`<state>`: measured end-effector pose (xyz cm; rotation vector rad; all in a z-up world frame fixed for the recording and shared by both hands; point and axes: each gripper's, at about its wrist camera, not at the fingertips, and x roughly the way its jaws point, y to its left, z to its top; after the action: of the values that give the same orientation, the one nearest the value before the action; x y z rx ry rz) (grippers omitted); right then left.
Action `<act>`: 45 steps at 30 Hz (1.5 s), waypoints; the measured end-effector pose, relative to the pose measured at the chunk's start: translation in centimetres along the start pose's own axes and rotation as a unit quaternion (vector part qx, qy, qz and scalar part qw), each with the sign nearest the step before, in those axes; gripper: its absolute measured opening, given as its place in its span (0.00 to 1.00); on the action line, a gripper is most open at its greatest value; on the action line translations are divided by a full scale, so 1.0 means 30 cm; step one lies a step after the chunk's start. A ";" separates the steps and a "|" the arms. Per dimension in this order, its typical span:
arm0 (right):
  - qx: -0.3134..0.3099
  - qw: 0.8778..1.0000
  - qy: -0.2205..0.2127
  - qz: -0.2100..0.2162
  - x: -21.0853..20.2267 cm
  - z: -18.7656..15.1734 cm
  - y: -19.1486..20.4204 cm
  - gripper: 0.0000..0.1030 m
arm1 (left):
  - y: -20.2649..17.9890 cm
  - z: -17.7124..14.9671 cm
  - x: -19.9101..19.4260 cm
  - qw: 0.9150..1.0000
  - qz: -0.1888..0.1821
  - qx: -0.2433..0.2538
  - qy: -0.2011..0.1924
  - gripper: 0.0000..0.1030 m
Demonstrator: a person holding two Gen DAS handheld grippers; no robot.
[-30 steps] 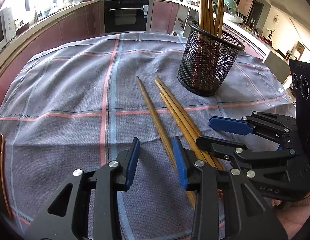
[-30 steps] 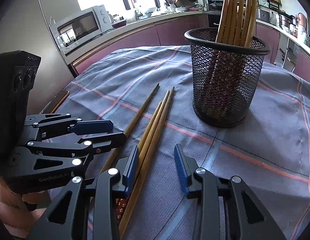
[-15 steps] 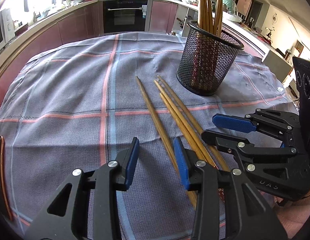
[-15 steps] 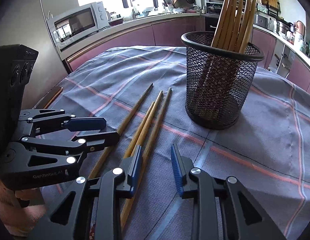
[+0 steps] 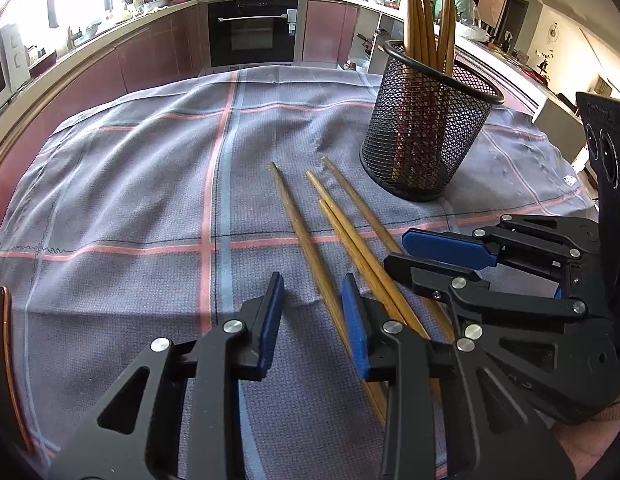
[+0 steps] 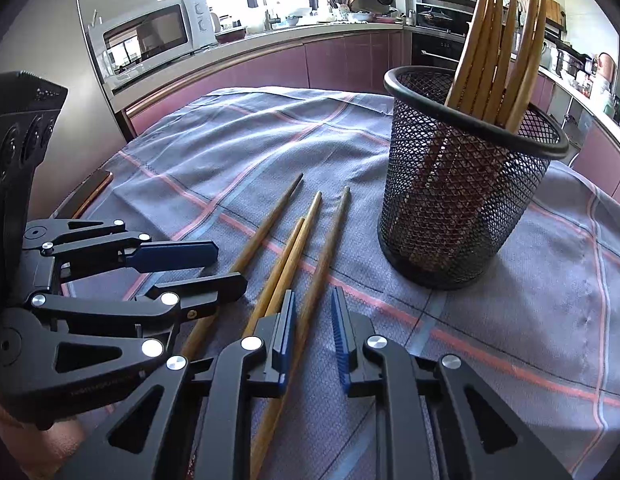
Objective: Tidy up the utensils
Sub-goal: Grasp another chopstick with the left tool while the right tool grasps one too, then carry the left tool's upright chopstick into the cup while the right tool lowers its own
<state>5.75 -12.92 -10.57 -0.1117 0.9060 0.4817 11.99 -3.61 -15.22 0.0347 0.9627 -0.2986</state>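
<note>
Several wooden chopsticks [image 5: 306, 236] lie side by side on the checked cloth, also in the right wrist view [image 6: 298, 240]. A black mesh holder [image 5: 422, 136] stands behind them with several chopsticks upright in it; it also shows in the right wrist view [image 6: 462, 200]. My left gripper [image 5: 312, 314] is open, low over the near end of the leftmost chopstick. My right gripper [image 6: 313, 320] is open and straddles the rightmost loose chopstick near its thick end. Each gripper shows in the other's view, the right one [image 5: 406, 250] and the left one [image 6: 226, 266].
A grey tablecloth [image 5: 150, 184] with pink and blue lines covers the round table. A dark wooden edge [image 5: 2, 344] sits at the near left. Kitchen counters, an oven [image 5: 254, 32] and a microwave [image 6: 150, 36] ring the table.
My right gripper has moved forward and down so that its jaws now sit around the rightmost loose chopstick. My left gripper has barely moved. The chopsticks lie as before.
</note>
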 end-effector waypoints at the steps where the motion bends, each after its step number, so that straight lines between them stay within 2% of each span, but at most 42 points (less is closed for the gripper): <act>1: 0.004 1.000 0.000 0.004 0.000 0.000 -0.004 0.09 | 0.000 0.002 0.000 1.000 -0.003 -0.003 0.000 0.25; 5: 0.019 1.000 -0.002 0.015 -0.001 0.000 -0.019 0.08 | -0.005 0.004 0.002 1.000 -0.013 -0.013 0.001 0.12; 14: 0.041 0.998 -0.021 0.042 -0.058 -0.007 -0.068 0.05 | 0.007 -0.001 -0.017 0.999 -0.014 -0.031 -0.003 0.09; 20: 0.051 0.995 -0.036 0.076 -0.109 -0.011 -0.093 0.05 | 0.015 0.004 -0.056 0.999 -0.025 -0.038 -0.014 0.09; 25: 0.048 0.993 -0.058 0.085 -0.166 -0.006 -0.091 0.05 | 0.013 0.014 -0.108 0.998 -0.042 -0.037 -0.029 0.08; 33: 0.055 0.989 -0.099 0.094 -0.250 0.013 -0.111 0.05 | -0.005 0.039 -0.193 0.996 -0.058 -0.030 -0.057 0.08; 45: 0.060 0.982 -0.158 0.085 -0.372 0.044 -0.156 0.05 | 0.001 0.086 -0.331 0.988 -0.108 -0.026 -0.104 0.08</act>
<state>3.02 -20.64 -1.56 0.1512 0.6319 0.5825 8.77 -1.67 -5.66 -0.1481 0.7674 -0.4679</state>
